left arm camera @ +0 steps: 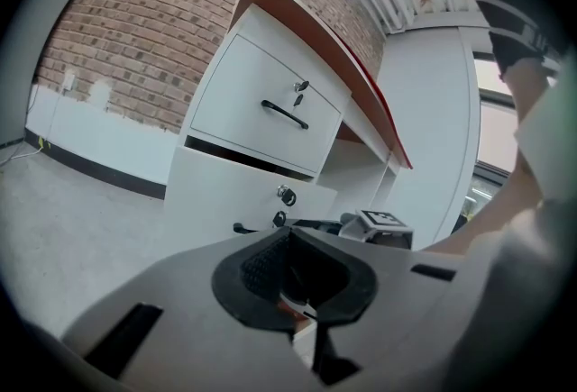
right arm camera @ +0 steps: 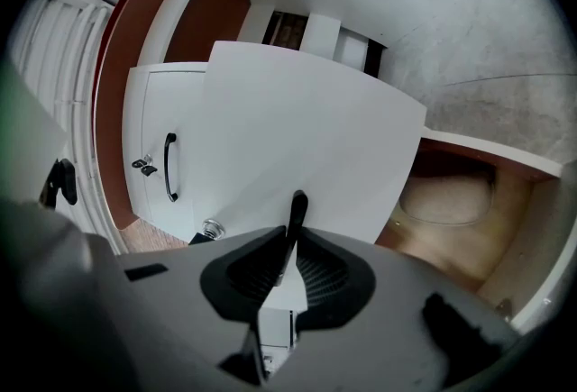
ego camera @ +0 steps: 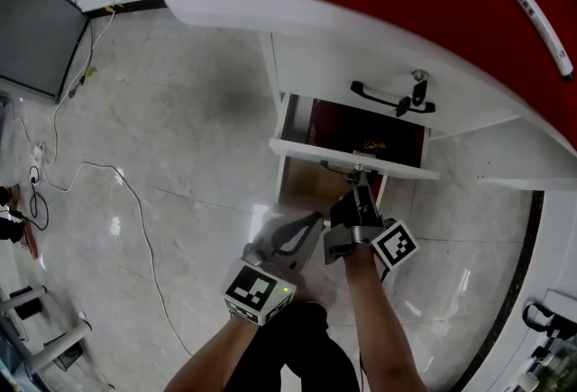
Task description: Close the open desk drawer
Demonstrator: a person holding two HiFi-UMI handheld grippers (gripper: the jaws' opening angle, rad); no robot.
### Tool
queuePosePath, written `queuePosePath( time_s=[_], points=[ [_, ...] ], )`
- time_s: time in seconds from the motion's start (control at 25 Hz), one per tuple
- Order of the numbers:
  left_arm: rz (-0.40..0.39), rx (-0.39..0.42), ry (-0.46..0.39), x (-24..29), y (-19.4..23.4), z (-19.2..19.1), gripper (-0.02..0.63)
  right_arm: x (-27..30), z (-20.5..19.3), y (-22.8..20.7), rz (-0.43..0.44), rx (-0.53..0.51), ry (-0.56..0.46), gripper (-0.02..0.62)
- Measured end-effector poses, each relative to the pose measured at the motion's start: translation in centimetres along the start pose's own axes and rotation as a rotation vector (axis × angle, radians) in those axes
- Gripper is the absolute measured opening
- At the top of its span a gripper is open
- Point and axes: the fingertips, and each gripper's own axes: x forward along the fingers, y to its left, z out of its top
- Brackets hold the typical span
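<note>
White drawer (ego camera: 306, 150) sits half open, reddish-brown inside, right gripper (ego camera: 357, 192) fingers pinching its black handle (right arm camera: 296, 217), left gripper (ego camera: 314, 219) fingers pressed together.

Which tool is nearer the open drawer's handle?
Right. The right tool is clamped on the drawer handle. The left tool sits beside it, to its left, short of the drawer front.

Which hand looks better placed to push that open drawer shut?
Right. The right tongs grip the drawer handle, so that hand can likely just push. The left tongs hang shut and empty, short of the drawer.
</note>
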Motion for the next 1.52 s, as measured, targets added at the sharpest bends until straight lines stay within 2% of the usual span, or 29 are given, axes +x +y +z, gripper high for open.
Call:
queuePosePath(
  time_s=[0.52,1.52],
  points=[
    [-0.015,-0.004,0.001,-0.4,-0.7,-0.8,0.009,0.7,0.7,-0.2,-0.016,0.027,-0.034,0.043],
    [0.013,-0.032,-0.015,-0.4,1.4,-0.6,0.009,3.7,2.8,-0.1,-0.012,0.034,-0.067,0.041]
  ],
)
